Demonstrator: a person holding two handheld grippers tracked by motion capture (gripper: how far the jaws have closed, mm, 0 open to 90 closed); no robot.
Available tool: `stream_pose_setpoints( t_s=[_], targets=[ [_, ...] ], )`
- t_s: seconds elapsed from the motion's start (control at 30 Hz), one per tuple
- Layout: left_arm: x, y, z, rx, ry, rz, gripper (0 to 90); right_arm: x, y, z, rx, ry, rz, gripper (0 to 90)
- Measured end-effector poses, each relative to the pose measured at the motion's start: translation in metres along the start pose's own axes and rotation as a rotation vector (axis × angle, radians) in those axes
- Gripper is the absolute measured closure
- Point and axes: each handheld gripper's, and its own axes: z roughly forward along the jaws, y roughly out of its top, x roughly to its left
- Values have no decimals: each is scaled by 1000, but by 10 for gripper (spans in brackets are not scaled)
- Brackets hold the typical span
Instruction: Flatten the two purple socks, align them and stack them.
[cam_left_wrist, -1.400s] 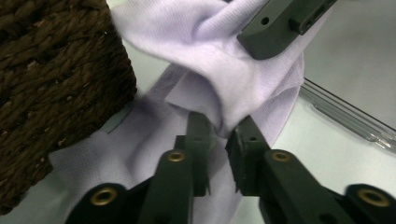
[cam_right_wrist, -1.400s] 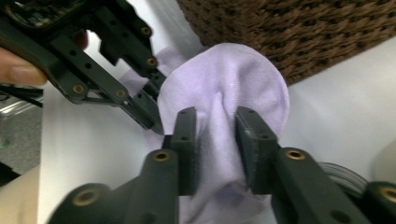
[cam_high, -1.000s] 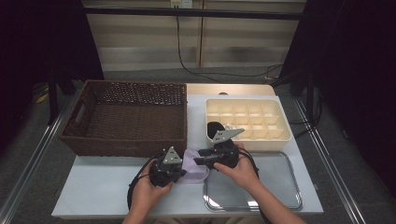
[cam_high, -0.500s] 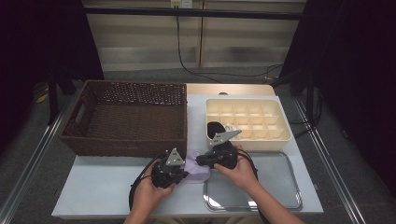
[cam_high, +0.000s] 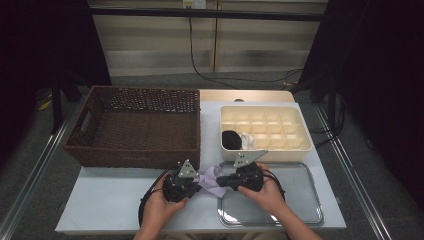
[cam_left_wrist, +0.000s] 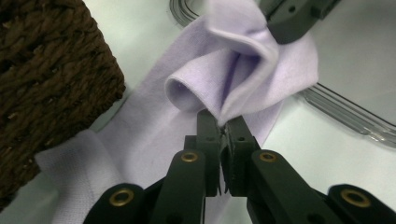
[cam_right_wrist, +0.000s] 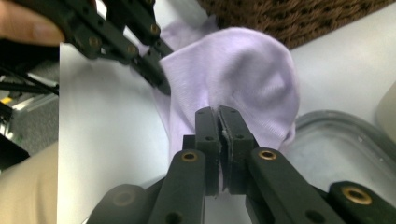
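A fold of the lilac cloth (cam_left_wrist: 243, 84) is pinched between the closed jaws of the left gripper (cam_left_wrist: 223, 126) — the rest is spread on the white table (cam_left_wrist: 140, 28). The wicker basket (cam_left_wrist: 46, 93) is seen alongside, a metal tray (cam_left_wrist: 355, 121) opposite.

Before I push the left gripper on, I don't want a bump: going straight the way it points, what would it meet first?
The left gripper is shut on the lilac cloth; just past that fold sits the right gripper, probably first contact, though depth is unclear.
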Motion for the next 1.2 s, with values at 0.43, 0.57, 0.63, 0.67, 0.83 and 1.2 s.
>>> stream_pose_setpoints(
  t_s=[0.43, 0.57, 0.63, 0.67, 0.83, 1.2],
  targets=[
    [1, -1, 0, -4, -35, -38, 835, 0, -13, -4, 8, 7, 1, 881],
    [6, -2, -5, -27, -25, -68, 796, -1, -17, -3, 17, 9, 7, 882],
    [9, -1, -7, -41, -20, -81, 786, -1, -18, -2, 23, 11, 9, 882],
    [10, 0, -9, -43, -13, -89, 783, 0, -18, -1, 23, 12, 6, 882],
    [12, 5, -10, -76, 1, -88, 752, 0, -17, -1, 27, 11, 5, 882],
    [14, 12, 5, -43, 6, -34, 724, 0, -17, -8, 39, -11, -4, 882]
  ],
)
